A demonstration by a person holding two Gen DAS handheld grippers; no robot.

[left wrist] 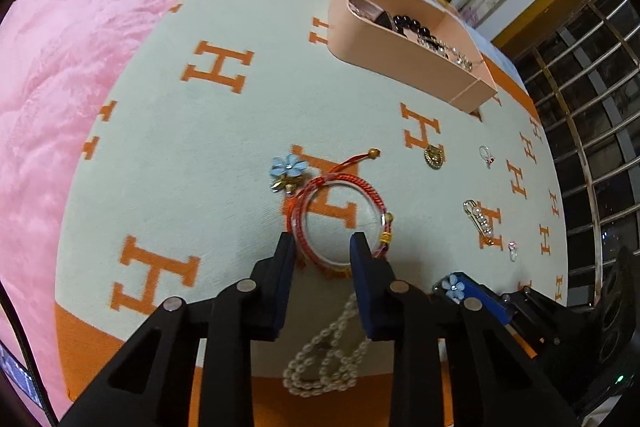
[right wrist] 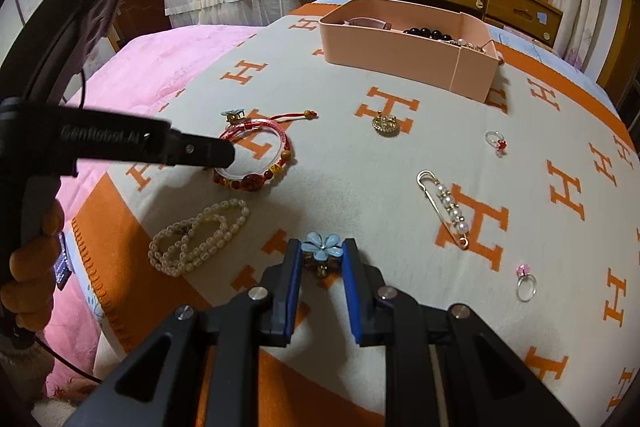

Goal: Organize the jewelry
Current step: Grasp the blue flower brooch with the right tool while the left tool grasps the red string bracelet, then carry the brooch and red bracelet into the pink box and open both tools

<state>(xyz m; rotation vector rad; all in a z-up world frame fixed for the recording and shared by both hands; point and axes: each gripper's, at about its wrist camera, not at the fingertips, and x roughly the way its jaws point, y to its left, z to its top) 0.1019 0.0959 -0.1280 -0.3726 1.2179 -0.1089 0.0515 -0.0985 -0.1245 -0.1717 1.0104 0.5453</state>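
My left gripper point(left wrist: 322, 241) is open, its fingers straddling the near rim of a red cord bracelet stacked with a clear bangle point(left wrist: 340, 215) on the blanket; the same bracelets show in the right wrist view point(right wrist: 256, 155). My right gripper point(right wrist: 322, 247) has a blue flower earring point(right wrist: 321, 247) between its fingers, which touch its petals; it also shows in the left wrist view point(left wrist: 454, 287). A second blue flower earring point(left wrist: 288, 169) lies by the bracelets. A pink jewelry box point(left wrist: 400, 39) point(right wrist: 404, 51) at the back holds dark beads and chains.
On the orange-and-cream H blanket point(right wrist: 360, 187) lie a pearl necklace point(right wrist: 196, 239), a pearl safety-pin brooch point(right wrist: 448, 207), a gold brooch point(right wrist: 386, 125), a red-stone ring point(right wrist: 496, 141) and a pink-stone ring point(right wrist: 525, 283). Pink bedding point(left wrist: 60, 107) lies left.
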